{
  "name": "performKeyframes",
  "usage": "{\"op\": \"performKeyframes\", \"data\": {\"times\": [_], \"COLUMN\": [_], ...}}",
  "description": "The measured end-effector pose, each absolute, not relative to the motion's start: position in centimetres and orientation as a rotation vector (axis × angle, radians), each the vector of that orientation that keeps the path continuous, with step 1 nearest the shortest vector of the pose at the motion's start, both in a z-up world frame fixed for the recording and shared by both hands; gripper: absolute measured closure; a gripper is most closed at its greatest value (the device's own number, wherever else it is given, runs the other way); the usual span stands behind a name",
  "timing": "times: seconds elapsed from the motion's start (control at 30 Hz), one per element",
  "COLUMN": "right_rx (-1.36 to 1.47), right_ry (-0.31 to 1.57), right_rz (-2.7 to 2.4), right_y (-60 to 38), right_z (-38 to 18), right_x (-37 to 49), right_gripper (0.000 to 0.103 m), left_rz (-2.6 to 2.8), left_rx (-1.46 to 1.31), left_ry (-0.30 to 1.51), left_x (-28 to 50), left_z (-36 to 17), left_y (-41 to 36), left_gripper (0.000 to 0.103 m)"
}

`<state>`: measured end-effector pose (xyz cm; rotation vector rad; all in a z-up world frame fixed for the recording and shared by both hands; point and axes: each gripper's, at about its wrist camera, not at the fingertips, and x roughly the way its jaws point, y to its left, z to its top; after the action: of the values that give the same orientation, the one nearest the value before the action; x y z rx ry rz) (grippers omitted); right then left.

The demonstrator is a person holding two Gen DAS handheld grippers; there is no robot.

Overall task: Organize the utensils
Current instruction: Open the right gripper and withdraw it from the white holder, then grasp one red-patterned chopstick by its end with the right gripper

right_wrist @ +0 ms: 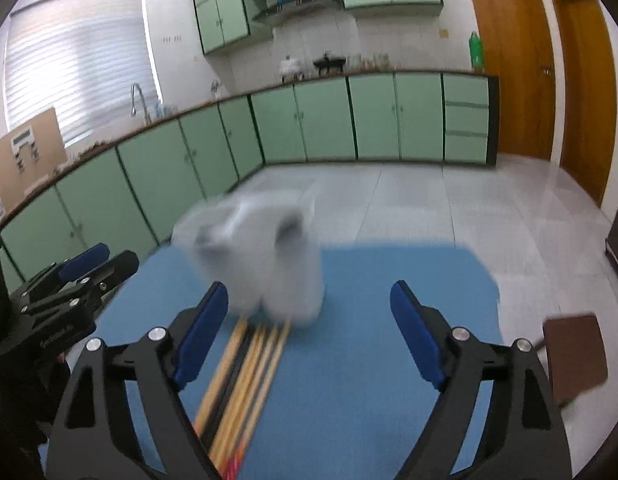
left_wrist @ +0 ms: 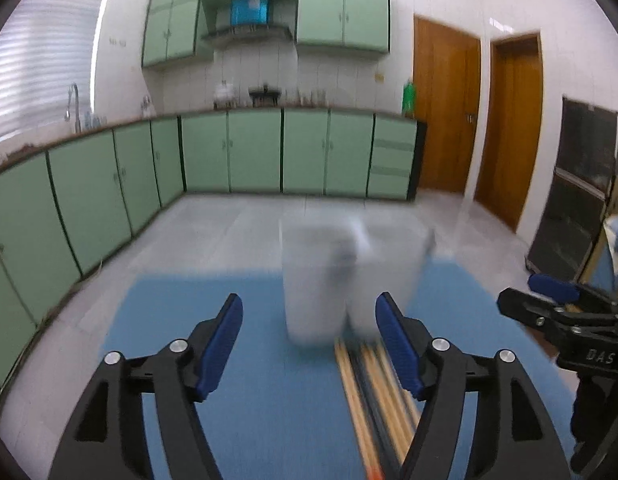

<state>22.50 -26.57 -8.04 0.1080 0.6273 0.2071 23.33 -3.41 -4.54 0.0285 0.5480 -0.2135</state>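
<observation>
A pale translucent holder (left_wrist: 345, 276) stands on the blue mat (left_wrist: 249, 420), blurred by motion; it also shows in the right wrist view (right_wrist: 261, 256). Several wooden and dark chopsticks (left_wrist: 373, 392) lie side by side on the mat in front of it, seen also in the right wrist view (right_wrist: 245, 376). My left gripper (left_wrist: 309, 344) is open and empty above the mat, the chopsticks just inside its right finger. My right gripper (right_wrist: 309, 336) is open and empty, the chopsticks near its left finger. Each gripper shows in the other's view, the right one (left_wrist: 565, 320) and the left one (right_wrist: 69, 288).
The blue mat (right_wrist: 389, 360) covers a table. A brown chair seat (right_wrist: 573, 356) stands at the right. Green kitchen cabinets (left_wrist: 253, 152) line the far walls, with wooden doors (left_wrist: 445, 108) at the right and grey tiled floor between.
</observation>
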Motion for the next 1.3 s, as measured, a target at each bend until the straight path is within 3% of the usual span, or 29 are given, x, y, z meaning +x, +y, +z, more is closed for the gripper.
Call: {"op": "performKeyframes", "data": {"times": [0.2, 0.43, 1.3], "right_rx": [0.099, 0.066, -0.061], "right_ry": [0.793, 0.876, 0.925], "right_rz": [0.199, 0.207, 0.101], "right_y": [-24.8, -23.2, -22.3], "right_z": [-13.4, -16.2, -16.9], "right_x": [16.4, 13.2, 13.0], "right_gripper": [0.020, 0.020, 0.023], "left_rz": [-0.190, -0.161, -0.158], "left_rx": [0.035, 0.040, 0.030], "left_ry": [0.747, 0.849, 0.898], "left_x": [18.3, 15.5, 14.1], "left_z": [-10.2, -12.9, -13.8], "left_y": [-3.0, -1.7, -1.0], "left_gripper": [0.035, 0.034, 0.029]}}
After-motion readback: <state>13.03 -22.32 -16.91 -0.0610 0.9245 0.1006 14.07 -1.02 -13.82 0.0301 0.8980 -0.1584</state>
